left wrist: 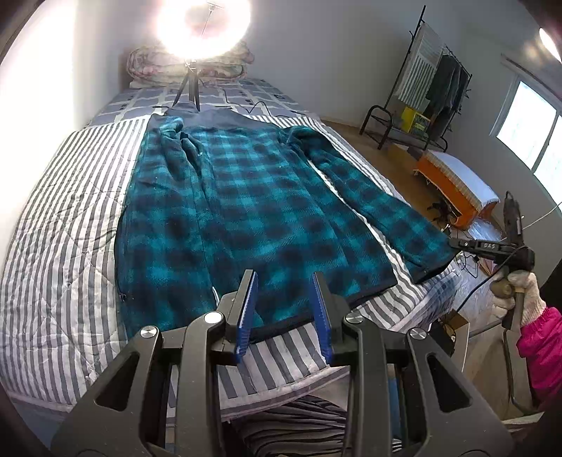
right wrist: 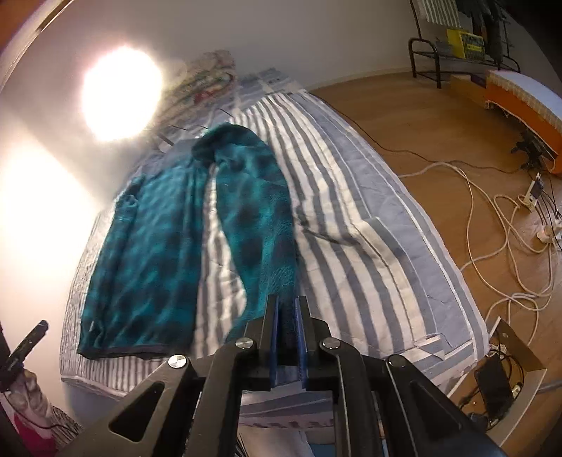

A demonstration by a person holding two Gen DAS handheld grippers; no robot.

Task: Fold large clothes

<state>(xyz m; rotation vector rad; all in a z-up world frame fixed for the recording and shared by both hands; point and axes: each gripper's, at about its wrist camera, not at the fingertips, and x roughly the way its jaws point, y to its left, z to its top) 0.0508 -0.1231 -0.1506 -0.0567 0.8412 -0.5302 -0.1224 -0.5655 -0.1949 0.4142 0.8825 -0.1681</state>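
A teal and black plaid fleece jacket [left wrist: 246, 204] lies spread flat on the striped quilt [left wrist: 70, 211], collar at the far end. My left gripper [left wrist: 285, 277] hovers over the near hem, its blue pads [left wrist: 247, 309] apart and pressing on nothing. At the right edge of the bed my right gripper [left wrist: 453, 242], held by a gloved hand [left wrist: 527, 291], meets the cuff of the right sleeve [left wrist: 386, 211]. In the right wrist view my right gripper [right wrist: 286, 302] is shut on that sleeve [right wrist: 260, 218], which rises off the quilt [right wrist: 368, 246] beside the jacket body [right wrist: 147, 253].
A bright ring light on a tripod [left wrist: 202, 28] stands at the head of the bed before folded floral bedding [left wrist: 147, 66]. Right of the bed are wooden floor, a clothes rack [left wrist: 432, 88], an orange bench [left wrist: 453, 190] and loose white cables [right wrist: 491, 228].
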